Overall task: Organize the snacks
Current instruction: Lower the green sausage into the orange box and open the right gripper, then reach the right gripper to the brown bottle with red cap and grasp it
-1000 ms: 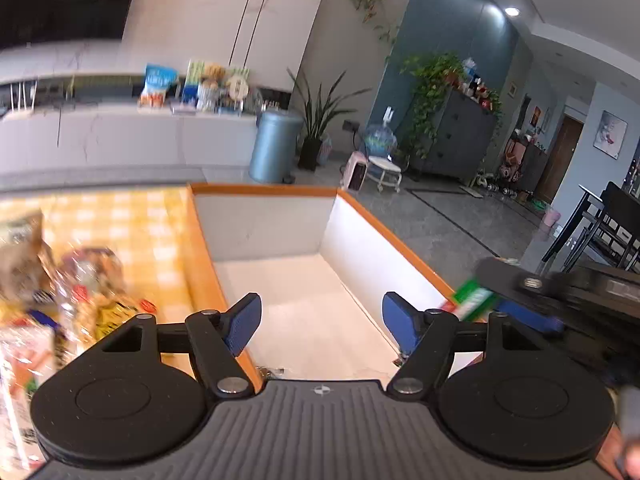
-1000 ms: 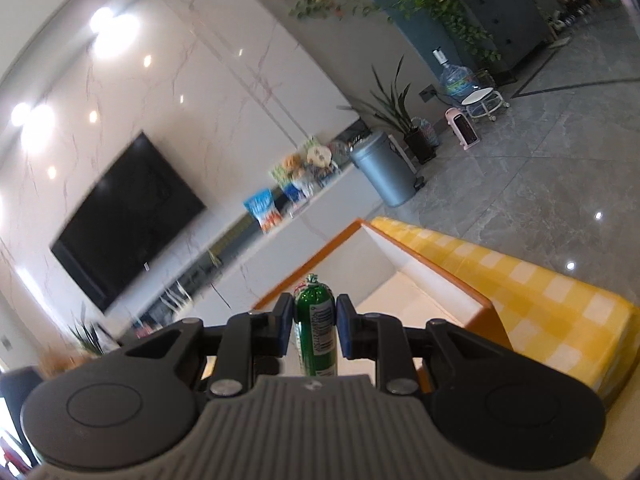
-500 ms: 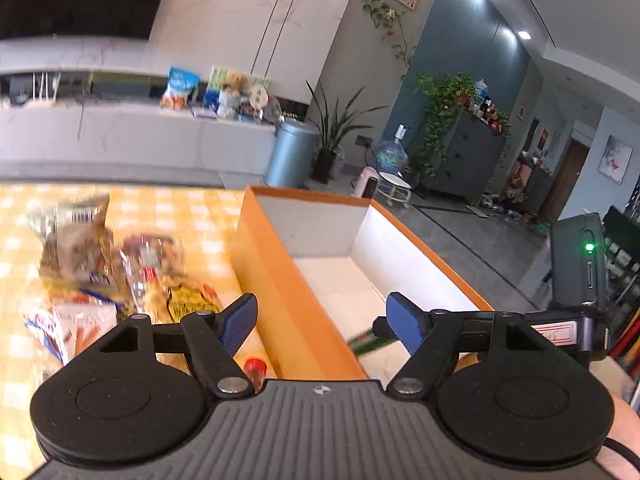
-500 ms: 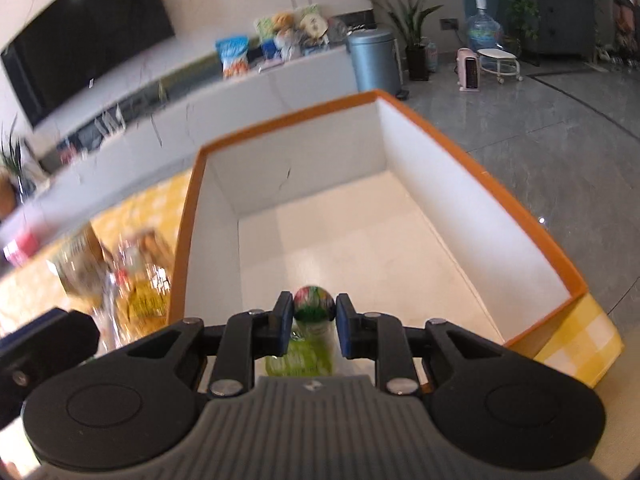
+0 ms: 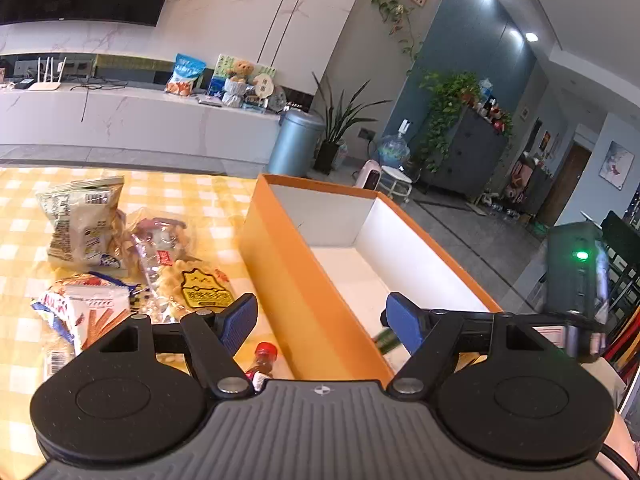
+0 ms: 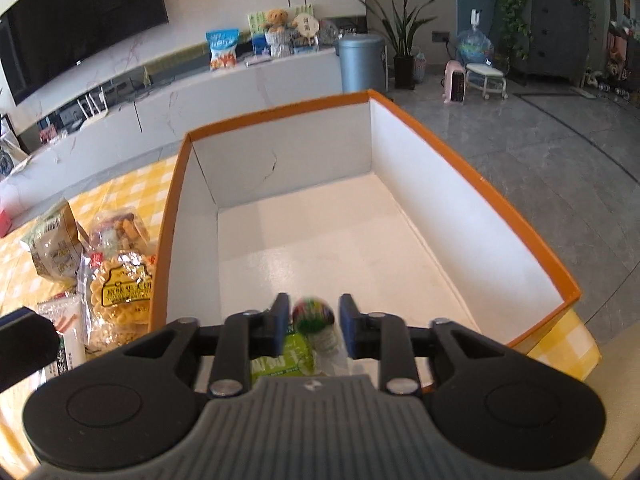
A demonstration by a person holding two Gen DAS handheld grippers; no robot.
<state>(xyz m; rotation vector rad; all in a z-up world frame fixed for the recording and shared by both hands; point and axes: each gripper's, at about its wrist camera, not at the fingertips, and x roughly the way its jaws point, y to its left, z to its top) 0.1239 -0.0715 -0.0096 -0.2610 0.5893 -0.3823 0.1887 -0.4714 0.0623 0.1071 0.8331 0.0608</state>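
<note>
Right gripper [image 6: 311,330] hanging over the near end of the orange box [image 6: 472,168], its fingers parted around a green bottle [image 6: 313,316]

The bottle is sitting between the blue pads with a gap showing on each side, blurred, inside the box by its near wall, with a light green packet [image 6: 280,362] lying just below it on the white floor of the box; the rest of the box floor is showing bare. The left gripper [image 5: 322,322] is hovering with its fingers spread wide and gripping nothing, straddling the box's left wall. Left of the box, on the yellow checked tabletop [image 5: 192,196], the snack bags [image 5: 120,256] are lying in a loose heap, and a small red-capped bottle [image 5: 264,356] is lying just beside the box's outer left wall
</note>
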